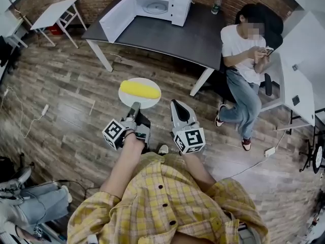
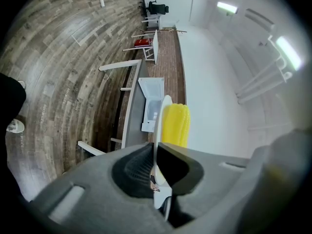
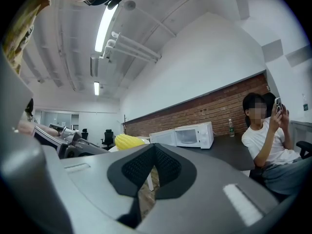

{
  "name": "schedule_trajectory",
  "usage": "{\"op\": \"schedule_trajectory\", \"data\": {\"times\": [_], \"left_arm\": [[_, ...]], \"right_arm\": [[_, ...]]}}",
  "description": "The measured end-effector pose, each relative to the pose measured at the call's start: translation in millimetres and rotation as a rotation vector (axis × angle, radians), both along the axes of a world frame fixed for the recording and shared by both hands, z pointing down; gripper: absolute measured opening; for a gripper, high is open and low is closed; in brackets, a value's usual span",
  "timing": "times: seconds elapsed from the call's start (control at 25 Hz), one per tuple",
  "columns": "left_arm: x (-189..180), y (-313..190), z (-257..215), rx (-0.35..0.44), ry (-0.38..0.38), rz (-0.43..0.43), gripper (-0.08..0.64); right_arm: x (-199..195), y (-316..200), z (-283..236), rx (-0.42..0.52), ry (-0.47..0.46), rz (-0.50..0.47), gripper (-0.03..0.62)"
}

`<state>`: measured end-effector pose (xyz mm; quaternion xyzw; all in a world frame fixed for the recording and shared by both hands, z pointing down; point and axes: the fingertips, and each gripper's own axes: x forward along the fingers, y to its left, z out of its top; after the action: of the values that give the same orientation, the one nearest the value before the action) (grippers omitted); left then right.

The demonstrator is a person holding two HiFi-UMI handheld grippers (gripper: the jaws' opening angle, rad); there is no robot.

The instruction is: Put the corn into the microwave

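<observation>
Wood-plank floor (image 1: pixel 66 100) lies below. The left gripper (image 1: pixel 135 107) pinches the rim of a white plate (image 1: pixel 147 101) bearing the corn (image 1: pixel 139 89) (well apart from the open microwave (image 1: pixel 160 4) on the dark table (image 1: pixel 167 37)). The right gripper (image 1: pixel 176 105) is closed and empty.

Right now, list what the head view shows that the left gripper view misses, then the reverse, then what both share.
Head view only: the right gripper, a seated person with a phone, and a bottle on the table.
Left gripper view only: the left gripper shut on the rim of the plate, seen edge-on, and ceiling lights.
Both: the corn on the plate, and the microwave, door open, on the table.
</observation>
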<state>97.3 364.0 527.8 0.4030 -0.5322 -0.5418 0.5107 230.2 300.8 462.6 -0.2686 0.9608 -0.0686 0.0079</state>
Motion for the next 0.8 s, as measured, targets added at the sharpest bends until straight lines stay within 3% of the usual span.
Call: {"op": "schedule_trajectory", "data": {"times": [0.4,0.8], "left_arm": [[-8,-21,15,-0.023,0.003,-0.003,0.012],[-48,-101,16,0.014,0.017,0.010,0.012]], "right_arm": [[-9,-27,11,-0.010,0.012,-0.010,0.002],[-52,-99,17,0.012,0.037,-0.007,0.002]]}}
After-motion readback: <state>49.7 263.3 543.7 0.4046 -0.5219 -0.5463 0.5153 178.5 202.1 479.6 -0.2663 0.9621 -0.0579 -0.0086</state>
